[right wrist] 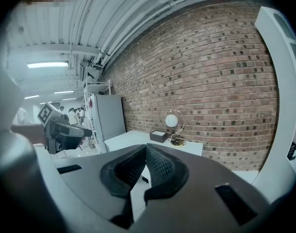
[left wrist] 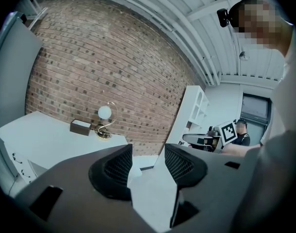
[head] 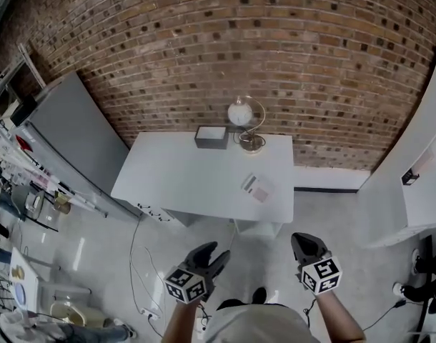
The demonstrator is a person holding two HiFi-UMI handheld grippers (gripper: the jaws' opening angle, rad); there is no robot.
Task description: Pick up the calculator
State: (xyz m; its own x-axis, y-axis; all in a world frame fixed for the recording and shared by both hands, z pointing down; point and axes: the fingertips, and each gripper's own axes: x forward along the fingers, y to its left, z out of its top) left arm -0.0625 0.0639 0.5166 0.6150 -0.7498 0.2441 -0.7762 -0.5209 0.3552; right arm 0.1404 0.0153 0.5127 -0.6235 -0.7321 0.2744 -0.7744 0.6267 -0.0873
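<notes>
The calculator (head: pixel 257 187), a small flat pale device with a dark strip, lies on the white table (head: pixel 182 181) near its front right corner. Both grippers are held low over the floor, well short of the table. My left gripper (head: pixel 215 256) is open, its jaws apart with only floor between them (left wrist: pixel 143 160). My right gripper (head: pixel 304 241) is shut, its ribbed pads meeting at the tips with nothing between them (right wrist: pixel 144 155). The calculator does not show in either gripper view.
A dark box (head: pixel 211 136) and a globe lamp (head: pixel 243 116) stand at the table's back edge against the brick wall. A grey cabinet (head: pixel 75 138) stands at the left, white shelving (head: pixel 418 170) at the right. Cables (head: pixel 143 263) trail across the floor.
</notes>
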